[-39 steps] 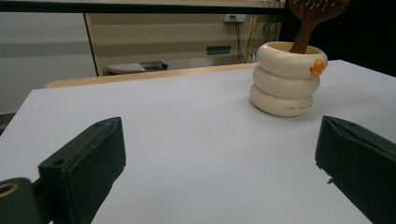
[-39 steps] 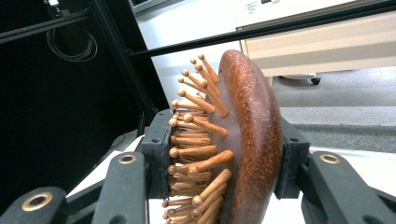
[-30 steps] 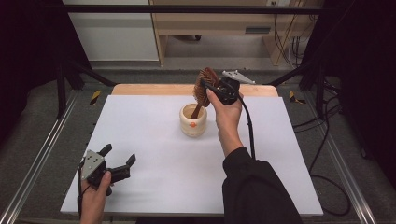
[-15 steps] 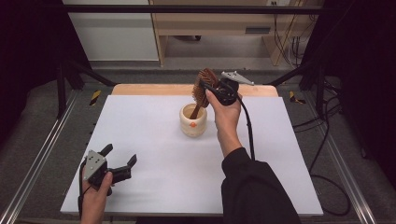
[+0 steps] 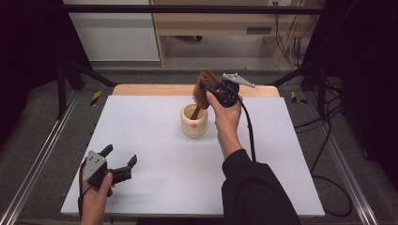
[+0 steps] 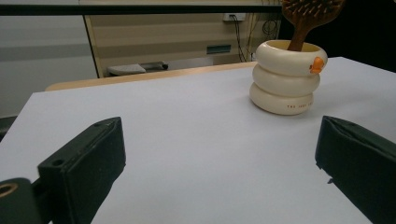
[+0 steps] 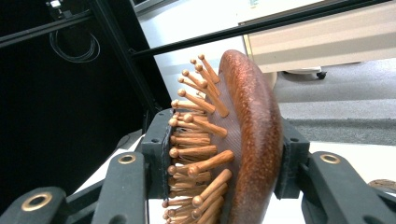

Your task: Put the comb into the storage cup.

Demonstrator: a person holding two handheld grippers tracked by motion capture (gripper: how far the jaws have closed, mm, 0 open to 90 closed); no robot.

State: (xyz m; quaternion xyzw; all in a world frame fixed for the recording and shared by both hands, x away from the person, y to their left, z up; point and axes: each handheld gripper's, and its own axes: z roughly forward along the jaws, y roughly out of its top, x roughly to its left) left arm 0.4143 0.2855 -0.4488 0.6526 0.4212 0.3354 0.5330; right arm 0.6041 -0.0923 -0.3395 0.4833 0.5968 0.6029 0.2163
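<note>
A wooden hairbrush (image 5: 204, 89) stands with its handle down inside a cream ringed cup (image 5: 194, 121) at the back middle of the white table (image 5: 155, 136). My right gripper (image 5: 212, 92) is shut on the brush's head. In the right gripper view the brush (image 7: 247, 140) sits between the two jaws, its bristles pressed against the left pad and its back against the right one. My left gripper (image 5: 121, 162) rests open near the front left corner. The cup (image 6: 286, 77) with a small orange duck mark and the brush handle (image 6: 303, 28) appear beyond its spread fingers (image 6: 84, 163).
A wooden strip (image 5: 155, 89) runs along the table's back edge. Metal rails (image 5: 42, 154) flank the table on both sides. Cables (image 5: 328, 154) lie on the floor at the right. A light cabinet (image 5: 211, 28) stands behind the table.
</note>
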